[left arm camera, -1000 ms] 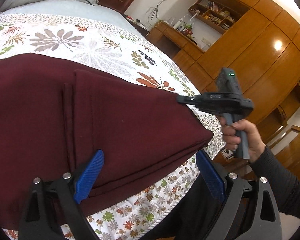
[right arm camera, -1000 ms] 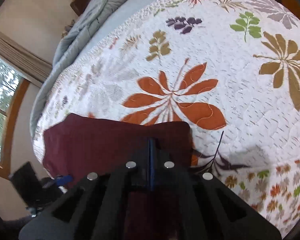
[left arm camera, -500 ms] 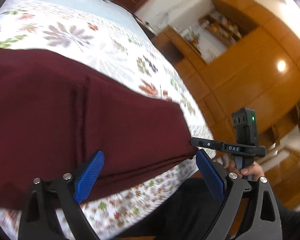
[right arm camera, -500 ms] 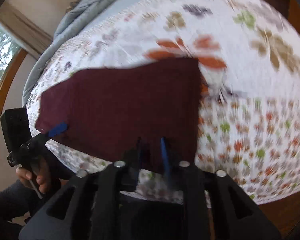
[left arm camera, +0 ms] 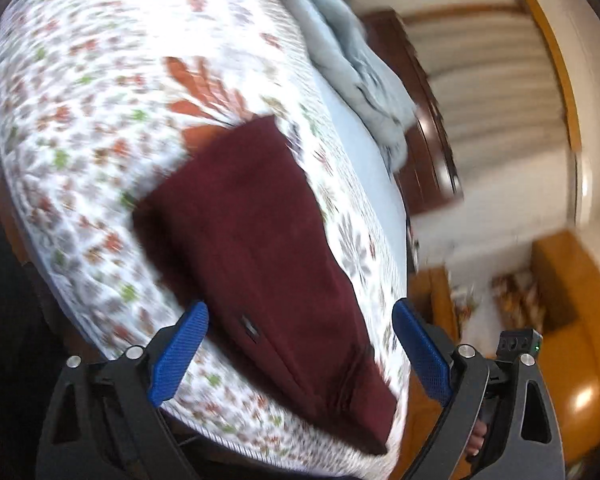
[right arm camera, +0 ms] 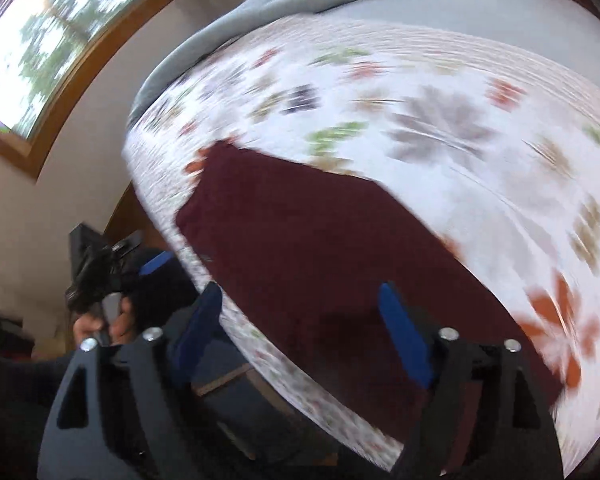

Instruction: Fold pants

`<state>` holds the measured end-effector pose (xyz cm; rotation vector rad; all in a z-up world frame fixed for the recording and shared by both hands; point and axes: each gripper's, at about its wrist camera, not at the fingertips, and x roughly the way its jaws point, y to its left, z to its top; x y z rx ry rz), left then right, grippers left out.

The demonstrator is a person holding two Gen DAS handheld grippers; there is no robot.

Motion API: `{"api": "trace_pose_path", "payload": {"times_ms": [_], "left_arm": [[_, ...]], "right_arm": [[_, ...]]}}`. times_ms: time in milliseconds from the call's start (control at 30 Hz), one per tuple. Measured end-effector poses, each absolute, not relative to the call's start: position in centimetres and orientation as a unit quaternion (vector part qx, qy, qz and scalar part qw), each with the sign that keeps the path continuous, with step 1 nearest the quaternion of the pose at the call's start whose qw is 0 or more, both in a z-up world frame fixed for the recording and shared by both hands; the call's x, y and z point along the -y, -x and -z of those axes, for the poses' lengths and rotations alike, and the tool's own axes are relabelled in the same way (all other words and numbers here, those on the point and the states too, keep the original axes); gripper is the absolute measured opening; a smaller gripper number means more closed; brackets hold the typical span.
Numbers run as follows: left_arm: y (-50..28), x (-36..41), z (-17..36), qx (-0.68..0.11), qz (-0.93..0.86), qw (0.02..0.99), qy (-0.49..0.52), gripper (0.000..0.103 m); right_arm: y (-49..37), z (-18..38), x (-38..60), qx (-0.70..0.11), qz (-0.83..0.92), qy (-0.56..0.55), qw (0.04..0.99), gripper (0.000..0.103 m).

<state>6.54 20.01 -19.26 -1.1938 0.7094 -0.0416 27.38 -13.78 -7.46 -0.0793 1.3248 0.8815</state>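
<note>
Pants: the maroon pants [left arm camera: 260,256] lie folded into a flat oblong near the edge of the bed, on the floral quilt [left arm camera: 80,128]; in the right wrist view the same pants [right arm camera: 320,264] reach from the bed edge inward.
Left gripper: the left gripper [left arm camera: 300,354] has its blue pads spread wide, nothing between them; it hangs over the near end of the pants without touching the cloth. It also shows at the left of the right wrist view [right arm camera: 112,264], held in a hand [right arm camera: 100,320] beside the bed edge.
Right gripper: the right gripper [right arm camera: 300,332] is likewise spread apart and empty, above the pants near the bed edge.
Bedding: a pale blue-grey duvet [left arm camera: 364,80] is bunched at the far end of the bed.
Room: a window [right arm camera: 60,40] with a wooden frame and an orange-brown wooden cabinet [left arm camera: 580,340].
Sharpness: both views are blurred, so fine creases cannot be read.
</note>
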Motion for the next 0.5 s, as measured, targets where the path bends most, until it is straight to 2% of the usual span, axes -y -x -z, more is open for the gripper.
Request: {"api": "trace_pose_path", "payload": {"times_ms": [200,500], "left_arm": [[-7.7,-22.9,23.9,-0.317,0.012,0.697,0.643,0.094],[-8.6,-25.3,27.6,-0.328,-0.024,0.666,0.670,0.094]], "right_arm": [[-30.6,9.3,0.3,-0.620,-0.444,0.138,0.632,0.082],[-33.7,13.5,-11.8,-0.640,-0.471,0.240,0.558,0.083]]}}
